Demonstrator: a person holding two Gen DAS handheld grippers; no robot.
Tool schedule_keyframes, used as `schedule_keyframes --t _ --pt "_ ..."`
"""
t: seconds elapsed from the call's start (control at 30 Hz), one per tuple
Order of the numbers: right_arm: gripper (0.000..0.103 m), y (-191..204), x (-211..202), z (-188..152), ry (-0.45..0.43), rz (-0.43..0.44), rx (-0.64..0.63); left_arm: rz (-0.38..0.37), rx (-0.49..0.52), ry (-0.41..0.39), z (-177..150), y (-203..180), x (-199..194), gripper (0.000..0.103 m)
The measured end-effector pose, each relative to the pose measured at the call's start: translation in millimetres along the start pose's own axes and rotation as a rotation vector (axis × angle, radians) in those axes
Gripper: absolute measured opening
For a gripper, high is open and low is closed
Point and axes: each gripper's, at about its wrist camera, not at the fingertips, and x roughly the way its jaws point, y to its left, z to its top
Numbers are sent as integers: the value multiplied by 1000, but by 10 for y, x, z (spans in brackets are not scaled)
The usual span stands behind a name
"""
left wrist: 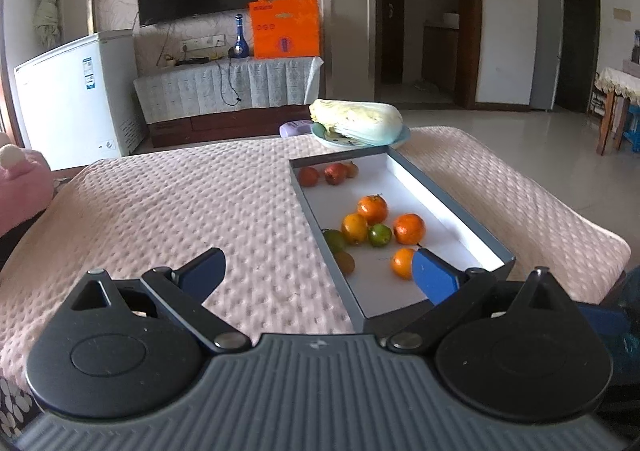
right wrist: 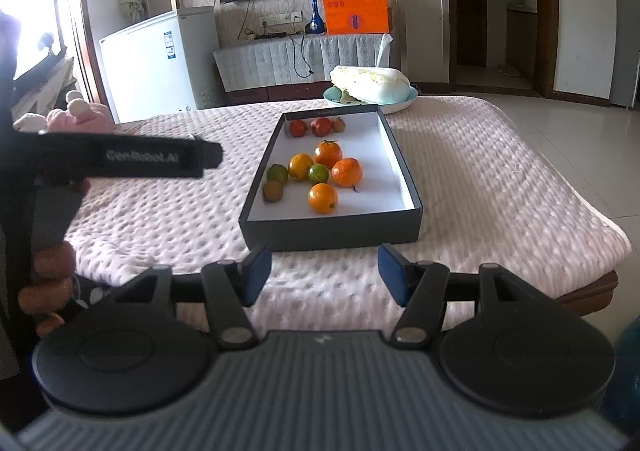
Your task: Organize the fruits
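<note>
Fruit [right wrist: 322, 171] sits gathered in the dark box [right wrist: 332, 237] on the quilted bed, just ahead of the right gripper [right wrist: 324, 275], jaws half-wide, empty. Left gripper [left wrist: 318, 269] straddles the box's near corner, jaws wide, empty, likely lining up.

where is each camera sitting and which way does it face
Left wrist: on the left tongs, facing along the pink bedspread with the fruit box ahead to the right; only its open blue fingers show.
Right wrist: on the right tongs, facing the box's near wall; its open fingers show, plus the person's hand holding the other tool.
Shared: box, oranges, cabbage.
</note>
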Motion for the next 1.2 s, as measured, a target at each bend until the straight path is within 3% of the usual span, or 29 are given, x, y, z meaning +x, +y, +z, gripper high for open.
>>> schedule_keyframes --t 0.43,1.2 --pt "61 35 30 8 -4 2 -4 -59 1 5 -43 -130 -60 101" --pt "61 27 105 -6 14 -9 -7 -58 8 21 -76 -174 -7 101"
